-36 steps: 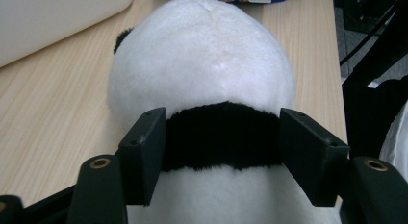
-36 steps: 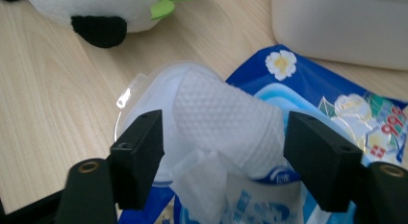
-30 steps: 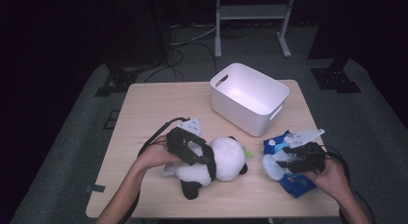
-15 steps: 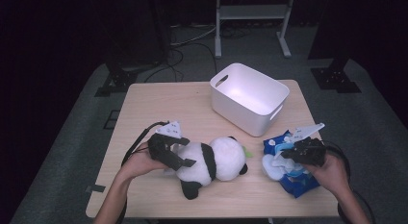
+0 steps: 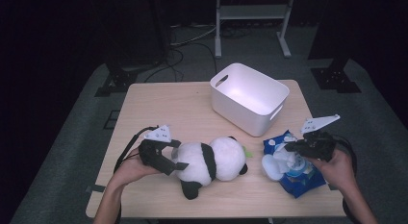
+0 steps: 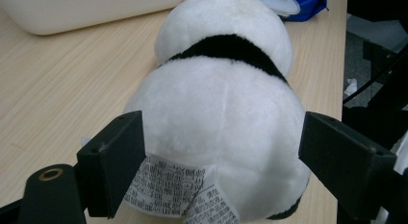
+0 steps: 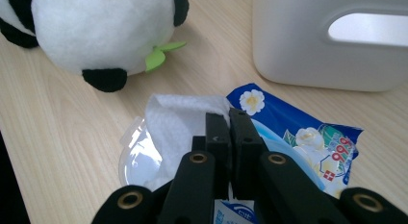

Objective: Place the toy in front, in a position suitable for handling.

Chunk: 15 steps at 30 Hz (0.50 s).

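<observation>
Since a second ago the left gripper (image 5: 179, 162) has slid back off the panda plush (image 6: 226, 118), jaws open astride its rump; close there squarely, while the right gripper (image 7: 230, 119) pinches the wet wipe (image 7: 178, 119) beside it.

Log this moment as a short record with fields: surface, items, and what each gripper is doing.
surface: wooden table
bin: white plastic bin, far right part of table, nothing visible inside
toy: panda plush lying on its side, near edge
pack: blue wet-wipe pack, flap open, white wipe sticking out
left gripper: jaws open on either side of the panda's rear end
right gripper: jaws closed on the wipe's edge
</observation>
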{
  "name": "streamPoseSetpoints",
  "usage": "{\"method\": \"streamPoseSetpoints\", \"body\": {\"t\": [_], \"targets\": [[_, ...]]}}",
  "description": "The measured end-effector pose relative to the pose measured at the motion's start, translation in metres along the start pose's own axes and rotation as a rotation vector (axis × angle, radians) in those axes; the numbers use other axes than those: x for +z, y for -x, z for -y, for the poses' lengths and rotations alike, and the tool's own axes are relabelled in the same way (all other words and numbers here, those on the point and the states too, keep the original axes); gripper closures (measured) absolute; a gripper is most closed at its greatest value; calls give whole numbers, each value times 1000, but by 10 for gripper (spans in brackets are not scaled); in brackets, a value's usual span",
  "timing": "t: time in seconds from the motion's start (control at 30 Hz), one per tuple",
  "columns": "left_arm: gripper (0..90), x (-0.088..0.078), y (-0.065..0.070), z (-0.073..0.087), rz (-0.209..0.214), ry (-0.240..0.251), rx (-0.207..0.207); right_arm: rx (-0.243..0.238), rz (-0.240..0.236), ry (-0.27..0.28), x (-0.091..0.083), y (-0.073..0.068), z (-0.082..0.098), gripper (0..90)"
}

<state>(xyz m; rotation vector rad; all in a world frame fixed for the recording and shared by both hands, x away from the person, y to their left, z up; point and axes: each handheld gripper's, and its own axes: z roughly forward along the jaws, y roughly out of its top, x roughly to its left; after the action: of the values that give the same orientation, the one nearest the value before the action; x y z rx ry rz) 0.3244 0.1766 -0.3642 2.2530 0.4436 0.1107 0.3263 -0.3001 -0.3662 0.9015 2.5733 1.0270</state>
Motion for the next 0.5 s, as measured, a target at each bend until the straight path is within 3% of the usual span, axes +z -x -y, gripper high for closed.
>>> {"method": "streamPoseSetpoints", "body": {"t": [0.17,0.4,0.5], "targets": [[151,-2,-1,5,0,17,-11,21,-5,20,-9,1,-9,874],[151,-4,-2,8,1,23,-24,10,-14,32,-18,-2,-29,875],[151,-4,-3,9,-1,17,-24,15,-37,71,-24,-3,-38,875]]}}
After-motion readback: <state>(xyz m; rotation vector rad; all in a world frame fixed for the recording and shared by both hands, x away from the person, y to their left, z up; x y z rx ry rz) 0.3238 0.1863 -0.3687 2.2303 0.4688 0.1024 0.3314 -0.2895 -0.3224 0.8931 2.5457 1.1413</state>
